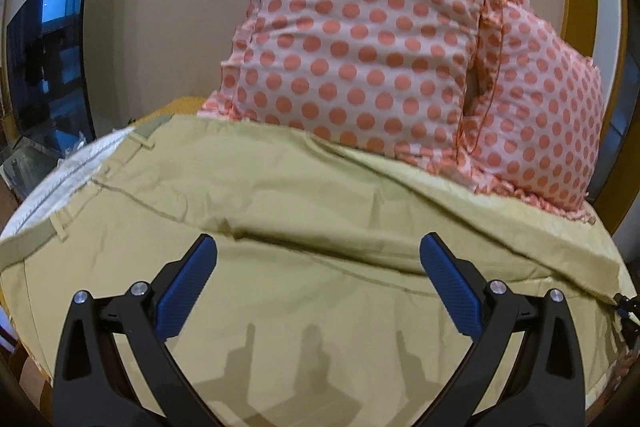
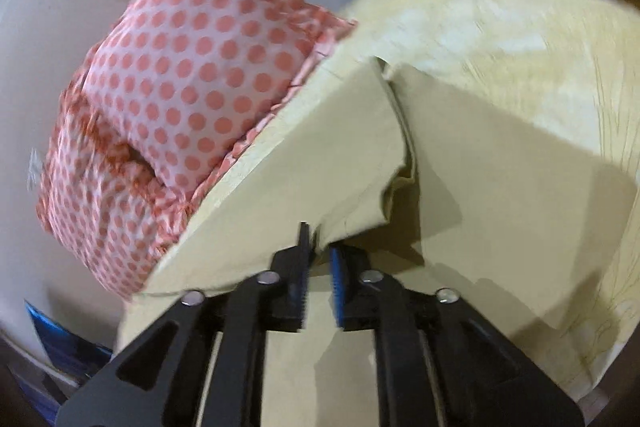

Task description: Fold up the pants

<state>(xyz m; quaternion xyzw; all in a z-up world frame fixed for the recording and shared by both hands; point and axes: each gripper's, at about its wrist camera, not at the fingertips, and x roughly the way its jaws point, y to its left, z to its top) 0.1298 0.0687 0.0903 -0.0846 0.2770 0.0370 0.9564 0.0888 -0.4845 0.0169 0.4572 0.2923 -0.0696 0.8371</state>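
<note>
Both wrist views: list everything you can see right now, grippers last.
pants: one, khaki, spread across the bed; a lifted part is pinched at the right.
pillows: two, white with coral dots, stacked behind the pants.
bedsheet: one, pale yellow, under the pants.
TV screen: one, dark, far left wall.
left gripper: black with blue pads, open above the pants.
right gripper: black with blue pads, shut on the pants.

Blk tongs, blue ribbed pads, silver screws

No readable text, label, brand, number or sign shows in either view.
</note>
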